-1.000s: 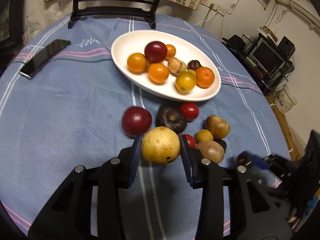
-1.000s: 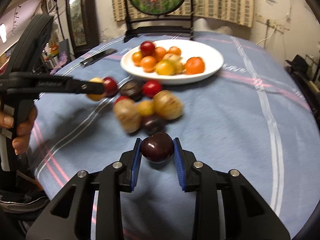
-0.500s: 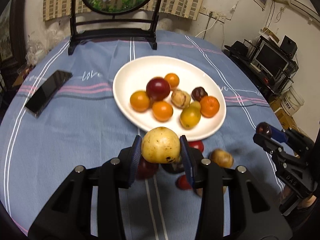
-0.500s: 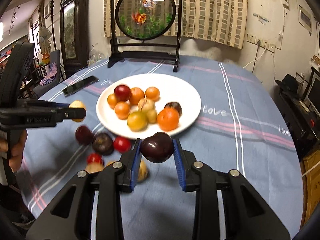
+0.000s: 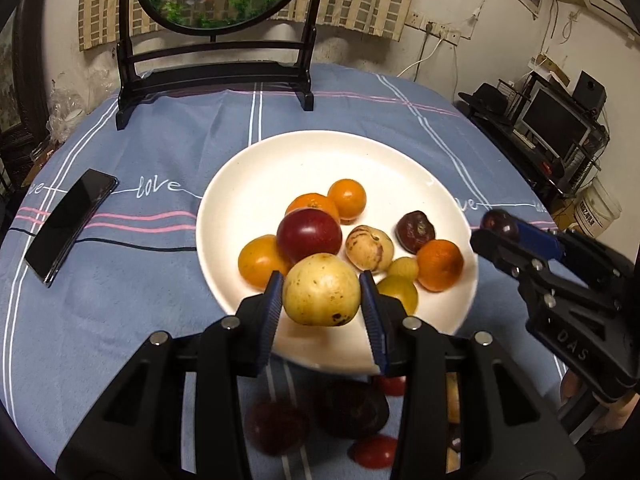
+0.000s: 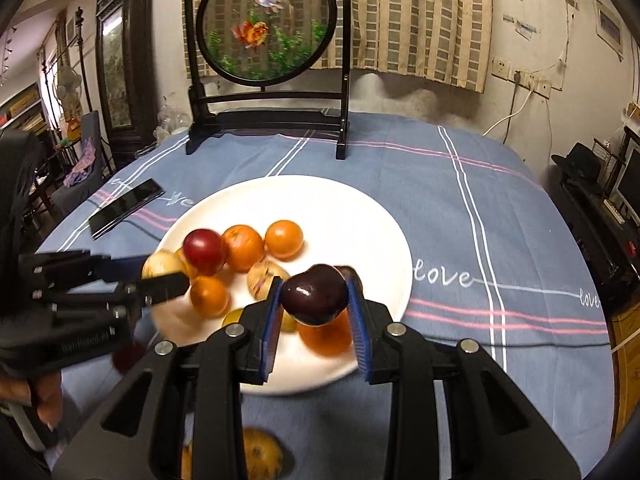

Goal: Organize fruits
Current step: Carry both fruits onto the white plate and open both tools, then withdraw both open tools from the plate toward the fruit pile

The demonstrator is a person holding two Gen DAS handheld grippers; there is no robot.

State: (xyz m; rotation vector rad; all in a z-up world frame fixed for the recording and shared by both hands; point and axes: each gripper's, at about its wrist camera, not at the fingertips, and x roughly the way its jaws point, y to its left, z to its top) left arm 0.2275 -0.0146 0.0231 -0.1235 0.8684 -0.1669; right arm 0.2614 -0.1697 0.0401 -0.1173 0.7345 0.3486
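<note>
My left gripper is shut on a pale yellow round fruit, held above the near rim of the white plate. My right gripper is shut on a dark purple plum, over the plate's near right side. The plate holds a red plum, several oranges, a dark fruit and yellow ones. In the left wrist view the right gripper shows at the right with the plum; in the right wrist view the left gripper shows at the left with the yellow fruit.
Loose fruits lie on the blue striped tablecloth below the plate: dark and red ones, a brownish one. A black phone lies at the left. A framed round goldfish screen stands at the table's far side.
Both grippers have lifted their fruits off the cloth and carried them forward over the plate. The loose fruits now lie behind and below the fingers.
</note>
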